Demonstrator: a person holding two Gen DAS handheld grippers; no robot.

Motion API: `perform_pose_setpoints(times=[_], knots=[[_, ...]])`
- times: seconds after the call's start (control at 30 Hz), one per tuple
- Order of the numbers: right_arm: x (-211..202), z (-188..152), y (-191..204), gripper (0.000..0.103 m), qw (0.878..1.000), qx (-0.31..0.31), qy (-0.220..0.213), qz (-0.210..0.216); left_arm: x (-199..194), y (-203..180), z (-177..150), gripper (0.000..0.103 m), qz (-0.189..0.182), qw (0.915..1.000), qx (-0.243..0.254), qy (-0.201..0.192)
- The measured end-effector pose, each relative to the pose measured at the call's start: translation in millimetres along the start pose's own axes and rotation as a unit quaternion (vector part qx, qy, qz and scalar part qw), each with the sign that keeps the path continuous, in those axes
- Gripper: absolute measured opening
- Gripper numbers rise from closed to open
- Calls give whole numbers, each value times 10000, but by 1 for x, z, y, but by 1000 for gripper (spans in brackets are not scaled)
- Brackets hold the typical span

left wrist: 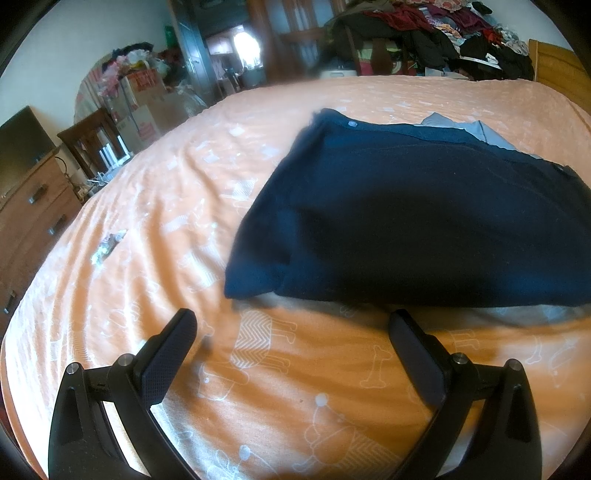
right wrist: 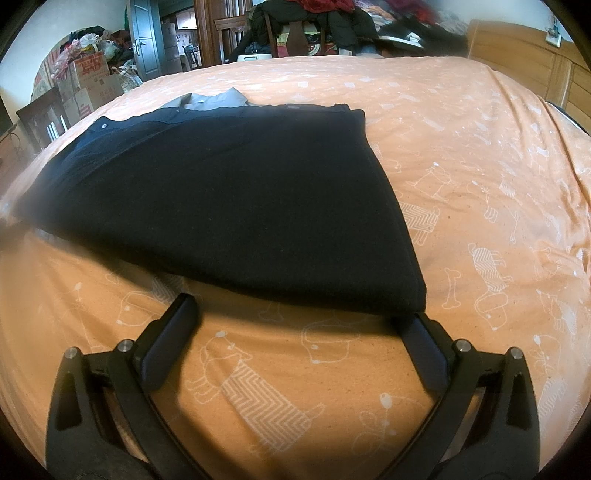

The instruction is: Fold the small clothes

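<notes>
A dark navy garment [left wrist: 424, 218] lies folded flat on the orange bedspread [left wrist: 295, 387], with a grey collar [left wrist: 476, 129] poking out at its far edge. My left gripper [left wrist: 291, 325] is open just short of the garment's near left corner, nothing between its fingers. In the right wrist view the same navy garment [right wrist: 236, 206] fills the middle, the grey collar [right wrist: 214, 98] at the far side. My right gripper [right wrist: 301, 310] is open at the near edge; its right finger [right wrist: 424, 347] touches the garment's near right corner.
A small crumpled wrapper [left wrist: 109, 245] lies on the bed at the left. A wooden dresser [left wrist: 29, 214] and a chair [left wrist: 96, 140] stand left of the bed. Piled clothes [left wrist: 436, 33] sit beyond the far edge; a wooden headboard [right wrist: 532, 62] rises at the right.
</notes>
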State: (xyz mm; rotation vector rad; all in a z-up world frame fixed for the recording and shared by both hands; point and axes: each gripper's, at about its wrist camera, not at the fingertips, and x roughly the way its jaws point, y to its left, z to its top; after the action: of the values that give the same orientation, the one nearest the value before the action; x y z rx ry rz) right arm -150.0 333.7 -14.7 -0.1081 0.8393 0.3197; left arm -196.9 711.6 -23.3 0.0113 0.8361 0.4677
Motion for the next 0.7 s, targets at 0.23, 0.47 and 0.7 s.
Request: perform_pose_setpoints(times=[0.23, 0.47, 0.7], knots=[[0, 0, 0, 103, 10000, -2, -3, -1, 0, 0, 0, 103, 31, 10000, 27, -11], [0, -1, 0, 103, 10000, -1, -3, -3, 2, -2, 1, 103, 69, 10000, 62, -25], [-2, 1, 1, 103, 10000, -17, -2, -7, 3, -3, 2, 103, 94, 9999, 88, -33]])
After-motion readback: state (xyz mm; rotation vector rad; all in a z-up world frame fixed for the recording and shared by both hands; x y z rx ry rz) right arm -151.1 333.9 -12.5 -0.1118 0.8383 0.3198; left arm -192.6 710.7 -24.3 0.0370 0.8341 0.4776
